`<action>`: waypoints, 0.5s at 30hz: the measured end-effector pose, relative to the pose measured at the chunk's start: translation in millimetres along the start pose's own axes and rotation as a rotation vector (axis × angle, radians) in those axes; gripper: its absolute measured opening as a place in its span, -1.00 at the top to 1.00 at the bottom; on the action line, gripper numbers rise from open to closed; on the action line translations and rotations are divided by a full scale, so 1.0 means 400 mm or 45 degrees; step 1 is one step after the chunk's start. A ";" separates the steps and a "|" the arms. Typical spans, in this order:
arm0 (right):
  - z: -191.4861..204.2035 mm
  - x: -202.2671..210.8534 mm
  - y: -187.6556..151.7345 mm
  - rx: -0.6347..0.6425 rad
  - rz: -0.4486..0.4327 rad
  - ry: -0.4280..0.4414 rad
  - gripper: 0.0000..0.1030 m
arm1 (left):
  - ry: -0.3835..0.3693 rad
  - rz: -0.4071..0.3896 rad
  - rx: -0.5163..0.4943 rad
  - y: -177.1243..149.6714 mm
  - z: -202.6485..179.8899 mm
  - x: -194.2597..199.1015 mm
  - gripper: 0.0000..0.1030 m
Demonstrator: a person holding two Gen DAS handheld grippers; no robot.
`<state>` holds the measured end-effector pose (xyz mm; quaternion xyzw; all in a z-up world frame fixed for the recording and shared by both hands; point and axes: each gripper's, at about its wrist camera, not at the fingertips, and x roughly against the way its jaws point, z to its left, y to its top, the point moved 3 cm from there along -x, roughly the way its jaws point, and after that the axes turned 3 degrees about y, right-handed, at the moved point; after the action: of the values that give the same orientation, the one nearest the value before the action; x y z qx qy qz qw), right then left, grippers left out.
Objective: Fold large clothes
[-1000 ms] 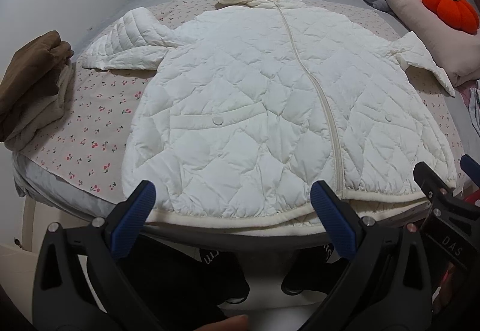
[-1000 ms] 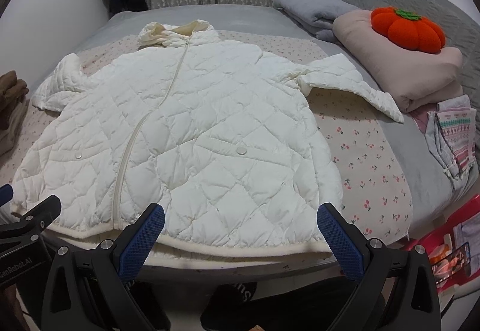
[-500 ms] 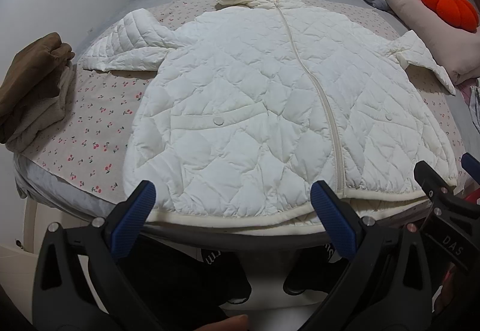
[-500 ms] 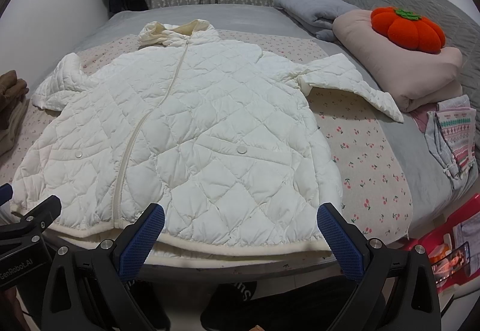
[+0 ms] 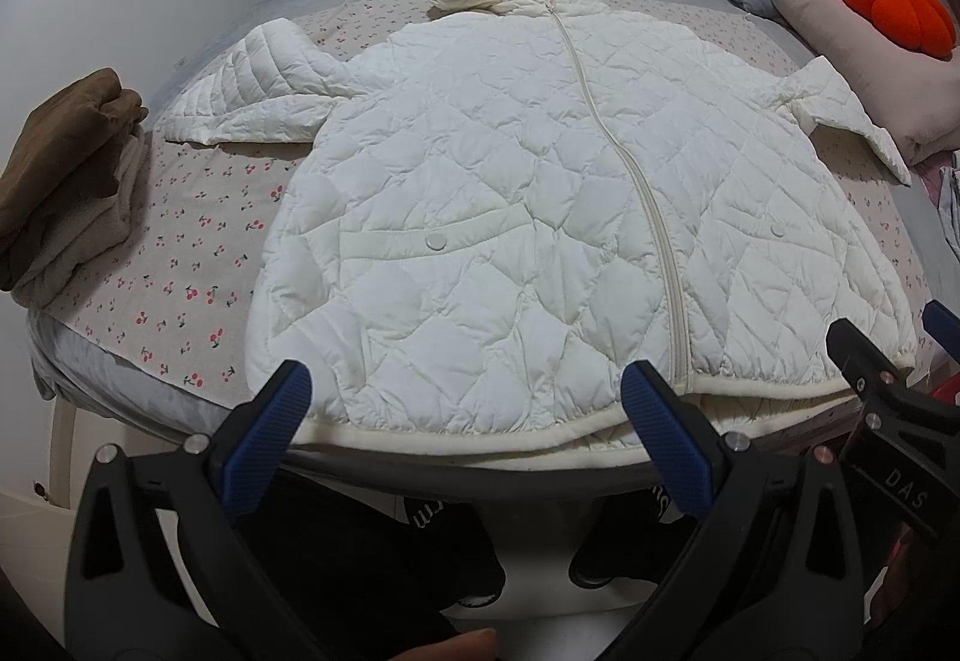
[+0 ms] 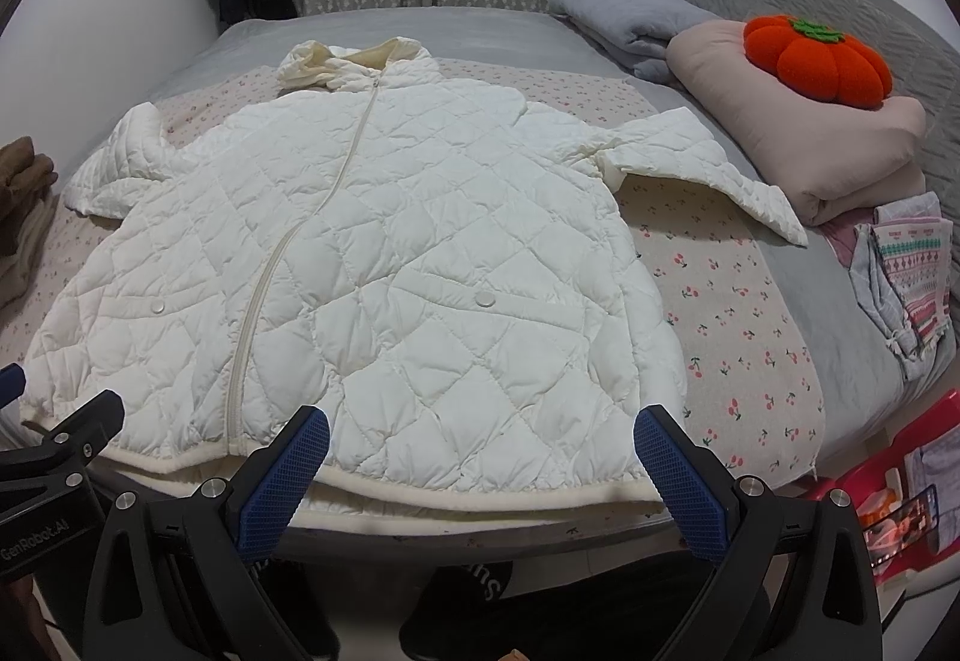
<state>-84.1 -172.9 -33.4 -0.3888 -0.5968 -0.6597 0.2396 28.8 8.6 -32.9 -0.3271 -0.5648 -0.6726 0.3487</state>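
A white quilted hooded jacket (image 5: 540, 217) lies flat and zipped, front up, on the bed, with its hem at the near edge and both sleeves spread out. It also shows in the right wrist view (image 6: 384, 265). My left gripper (image 5: 465, 421) is open and empty, just short of the hem's left half. My right gripper (image 6: 480, 457) is open and empty, just short of the hem's right half. The right gripper's finger shows at the right of the left wrist view (image 5: 870, 361).
A cherry-print sheet (image 5: 180, 253) covers the bed. Folded brown and beige clothes (image 5: 60, 169) lie at the left edge. A pink folded quilt (image 6: 810, 133) with an orange pumpkin cushion (image 6: 816, 61), grey bedding (image 6: 624, 13) and patterned clothes (image 6: 912, 277) lie at the right.
Both grippers have stayed open near the hem. The views have shifted only very slightly toward the jacket.
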 end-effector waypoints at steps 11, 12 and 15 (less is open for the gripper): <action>-0.003 -0.003 0.002 -0.004 0.005 -0.007 -1.00 | 0.010 -0.001 -0.008 0.002 0.003 -0.002 -0.99; -0.003 -0.003 0.002 -0.004 0.005 -0.008 -1.00 | 0.011 -0.002 -0.009 0.001 0.001 -0.001 -0.99; -0.004 -0.005 0.000 -0.002 0.008 -0.008 -1.00 | 0.012 -0.001 -0.012 0.001 0.002 -0.002 -0.99</action>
<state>-83.3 -174.6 -35.0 -0.3930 -0.5958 -0.6583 0.2394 29.5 9.3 -33.4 -0.3254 -0.5601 -0.6769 0.3496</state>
